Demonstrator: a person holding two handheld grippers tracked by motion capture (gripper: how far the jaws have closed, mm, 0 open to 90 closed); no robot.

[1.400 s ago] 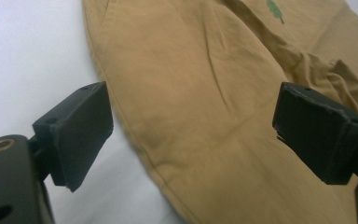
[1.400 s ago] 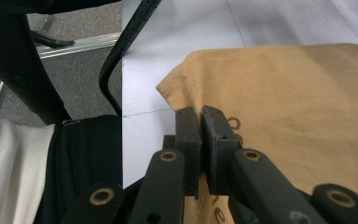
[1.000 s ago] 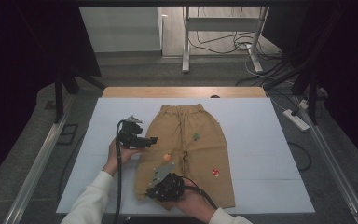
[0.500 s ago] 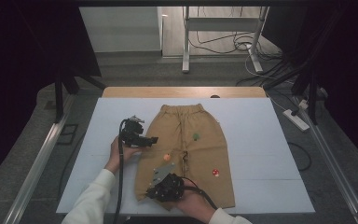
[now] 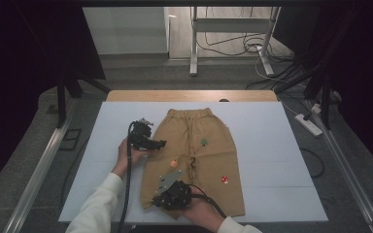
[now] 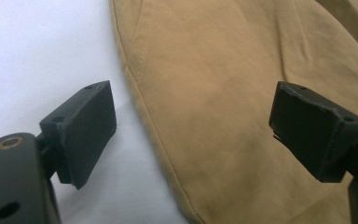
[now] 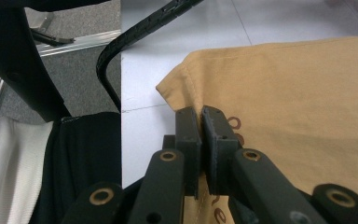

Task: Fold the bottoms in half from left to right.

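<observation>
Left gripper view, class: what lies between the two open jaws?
The tan trousers, their side edge running over the white table cover; the left gripper straddles that edge, jaws apart and not yet pressing.

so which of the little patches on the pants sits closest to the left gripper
The orange patch on the pants, just beside the left gripper. The green one sits farther over, and the red one lies lower on the other leg.

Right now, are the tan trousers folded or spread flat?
Spread flat: the tan trousers lie open on the white table, waistband and both legs showing, no part doubled over.
</observation>
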